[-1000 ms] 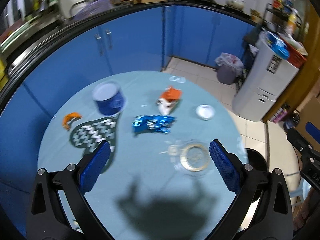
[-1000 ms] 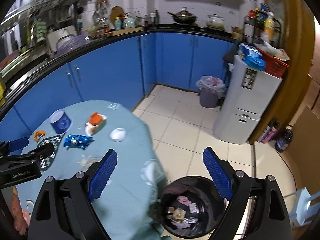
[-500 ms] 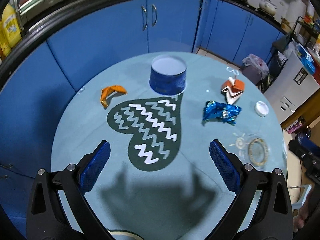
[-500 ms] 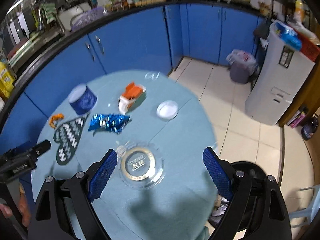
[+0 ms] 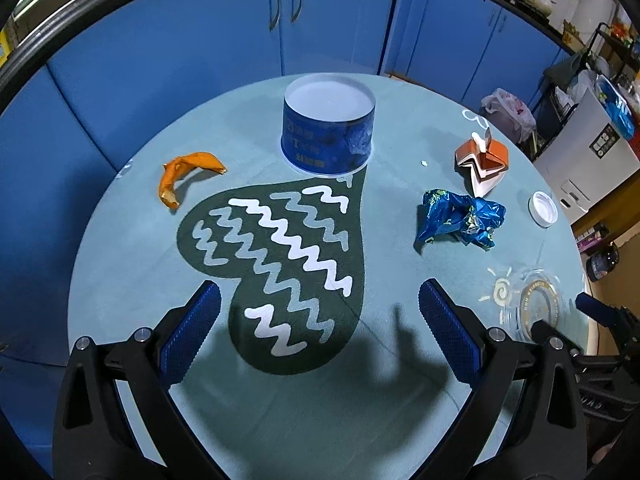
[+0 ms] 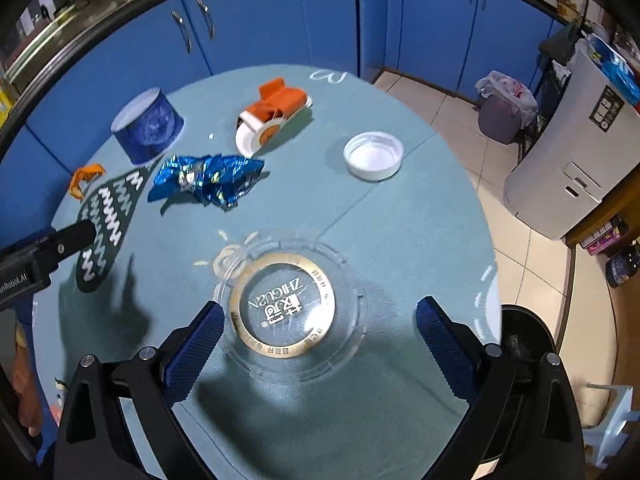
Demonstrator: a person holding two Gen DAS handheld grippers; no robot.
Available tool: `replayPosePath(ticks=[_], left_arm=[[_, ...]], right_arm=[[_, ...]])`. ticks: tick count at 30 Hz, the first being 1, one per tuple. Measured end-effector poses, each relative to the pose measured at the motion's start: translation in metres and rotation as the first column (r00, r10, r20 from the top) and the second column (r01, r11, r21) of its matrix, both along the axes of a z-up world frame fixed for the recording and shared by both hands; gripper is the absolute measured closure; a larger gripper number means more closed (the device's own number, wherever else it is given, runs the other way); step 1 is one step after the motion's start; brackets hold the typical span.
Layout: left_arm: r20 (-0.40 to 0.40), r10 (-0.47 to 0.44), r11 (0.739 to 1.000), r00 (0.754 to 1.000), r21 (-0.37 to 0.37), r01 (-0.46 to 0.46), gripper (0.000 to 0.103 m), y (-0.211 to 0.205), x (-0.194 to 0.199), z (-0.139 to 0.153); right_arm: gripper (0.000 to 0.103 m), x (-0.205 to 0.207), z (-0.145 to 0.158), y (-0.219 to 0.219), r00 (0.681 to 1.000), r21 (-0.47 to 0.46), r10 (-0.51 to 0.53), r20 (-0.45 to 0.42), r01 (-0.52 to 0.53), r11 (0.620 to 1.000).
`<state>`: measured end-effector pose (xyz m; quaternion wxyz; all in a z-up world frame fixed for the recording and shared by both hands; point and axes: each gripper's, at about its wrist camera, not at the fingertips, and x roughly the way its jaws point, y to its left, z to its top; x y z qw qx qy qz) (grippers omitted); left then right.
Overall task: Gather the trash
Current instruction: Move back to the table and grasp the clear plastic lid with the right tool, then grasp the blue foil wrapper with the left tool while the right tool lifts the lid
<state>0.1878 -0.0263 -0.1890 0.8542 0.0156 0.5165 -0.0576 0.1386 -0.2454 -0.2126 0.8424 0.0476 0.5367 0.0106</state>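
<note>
- Step in hand, as I judge it: approach, with nothing picked up yet and all the litter lying on the round table
- Left gripper hangs over the dark heart-shaped mat, jaws wide apart and empty; the orange wrapper lies curled to the left of the mat, the upturned blue paper cup stands at its far tip
- Crumpled blue foil wrapper sits right of the mat, shiny and creased, with a squashed orange-and-white carton just beyond it
- White cap lies apart, towards the table's right edge
- Right gripper has its jaws opening, and the clear plastic lid with a gold ring lies between them, unpinched
- Next move probably calls for lowering and closing on that thin rim, then carrying it to the black bin beside the table
</note>
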Motion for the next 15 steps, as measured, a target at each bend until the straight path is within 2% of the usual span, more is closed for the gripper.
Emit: replayPosePath(ticks=[11,15], left_arm=[[-0.019,0.018,1.0,1.0,-0.008,-0.018,0.005,0.01,0.008,-0.009],[-0.021,0.017,1.0,1.0,-0.015,-0.017,0.005,0.013,0.009,-0.008]], right_arm=[[0.007,0.007,-0.005,0.009,0.999,0.022,0.037,-0.003,-0.037,0.999],[0.007,0.007,-0.007,0.017,0.998,-0.02,0.064,-0.005,-0.064,0.998]])
